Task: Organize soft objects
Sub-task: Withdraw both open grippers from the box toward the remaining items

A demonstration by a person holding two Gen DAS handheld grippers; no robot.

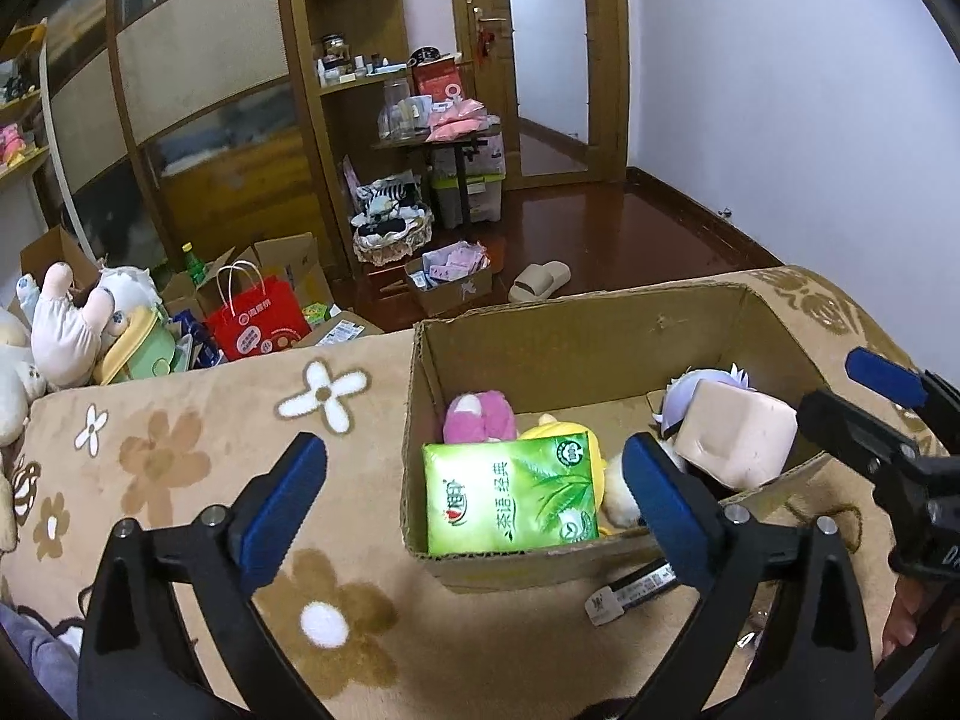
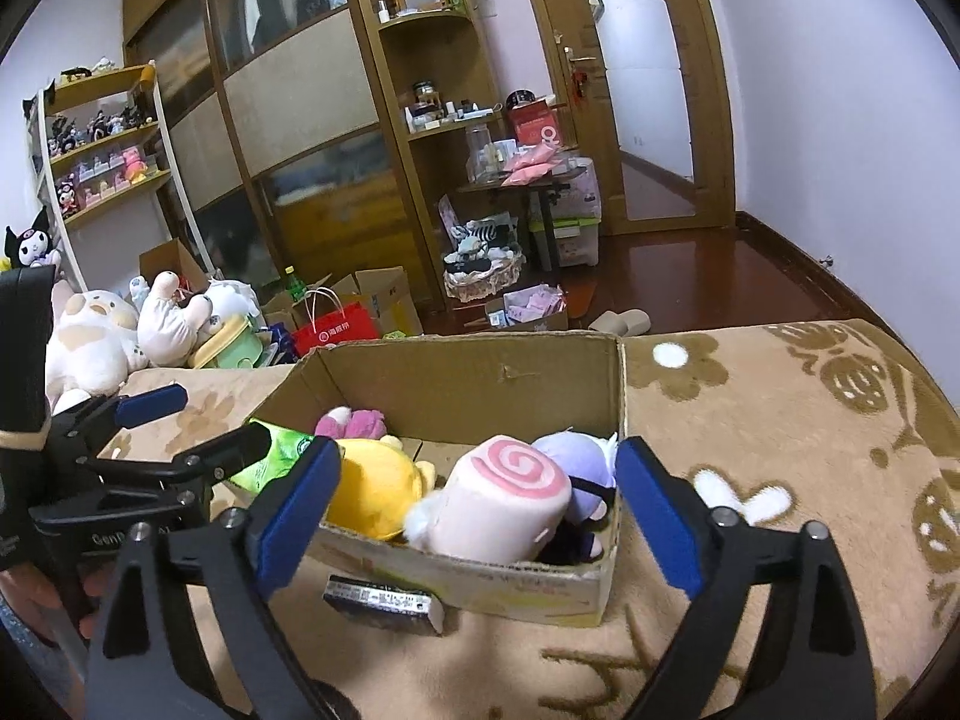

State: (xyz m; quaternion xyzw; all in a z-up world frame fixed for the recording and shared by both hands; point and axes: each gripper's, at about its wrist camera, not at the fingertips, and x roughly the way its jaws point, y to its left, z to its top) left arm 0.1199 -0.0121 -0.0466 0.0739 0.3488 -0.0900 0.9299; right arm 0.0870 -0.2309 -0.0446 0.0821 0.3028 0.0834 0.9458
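Open cardboard box on a tan flowered blanket, packed with soft things: green tissue pack upright at the near left corner, pink plush behind it, yellow plush in the middle, pink swirl-roll plush leaning at the front right against a purple-haired doll. Left gripper spread wide, holding nothing, hovering at the box's near left corner. Right gripper likewise spread wide and empty, hovering over the near wall around the swirl roll without touching; small dark flat device lying on the blanket just against the box front.
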